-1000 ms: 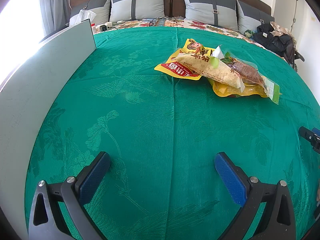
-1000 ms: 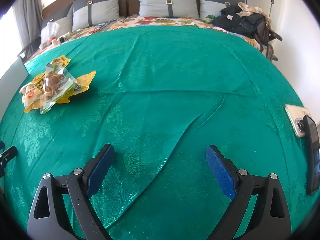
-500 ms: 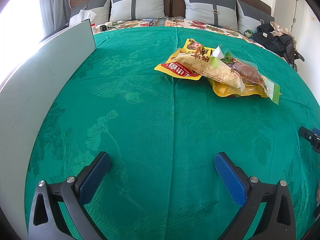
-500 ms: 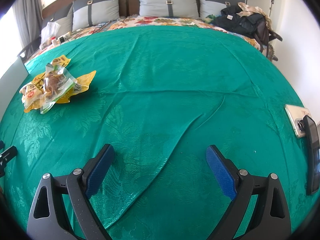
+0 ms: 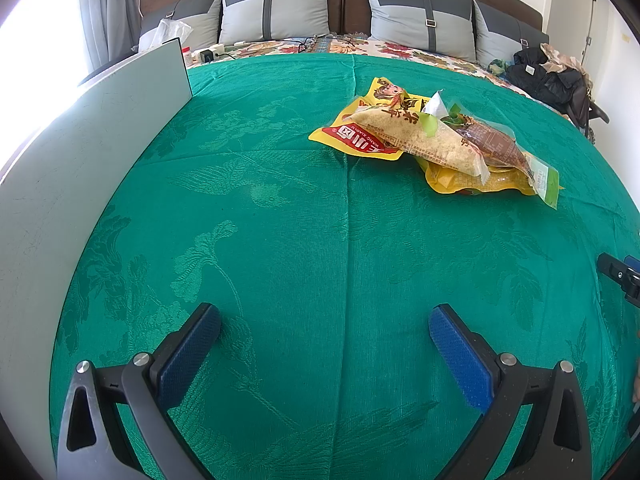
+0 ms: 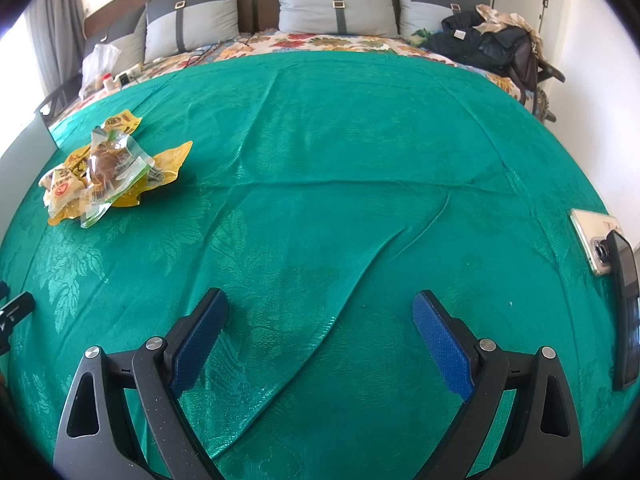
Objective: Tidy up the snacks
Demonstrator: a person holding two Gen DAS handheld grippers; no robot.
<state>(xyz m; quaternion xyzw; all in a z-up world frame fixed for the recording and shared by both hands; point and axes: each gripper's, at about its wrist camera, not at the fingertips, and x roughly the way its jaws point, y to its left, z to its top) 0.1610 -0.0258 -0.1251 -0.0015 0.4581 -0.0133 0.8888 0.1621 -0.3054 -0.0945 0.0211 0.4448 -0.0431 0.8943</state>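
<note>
A pile of snack packets (image 5: pixel 436 140) lies on the green bedspread (image 5: pixel 320 240), ahead and to the right in the left wrist view: yellow and red bags under a pale rice-cracker bag and a clear pack with a brown piece. The pile also shows in the right wrist view (image 6: pixel 104 168), far left. My left gripper (image 5: pixel 324 328) is open and empty, well short of the pile. My right gripper (image 6: pixel 320 316) is open and empty over bare bedspread, far from the pile.
A pale grey board (image 5: pixel 80 152) stands upright along the bed's left edge. A phone (image 6: pixel 592 240) and a dark device (image 6: pixel 624 304) lie at the right edge. Pillows (image 6: pixel 336 4) and dark clothes (image 6: pixel 488 40) are at the headboard. The spread has a crease (image 6: pixel 400 240).
</note>
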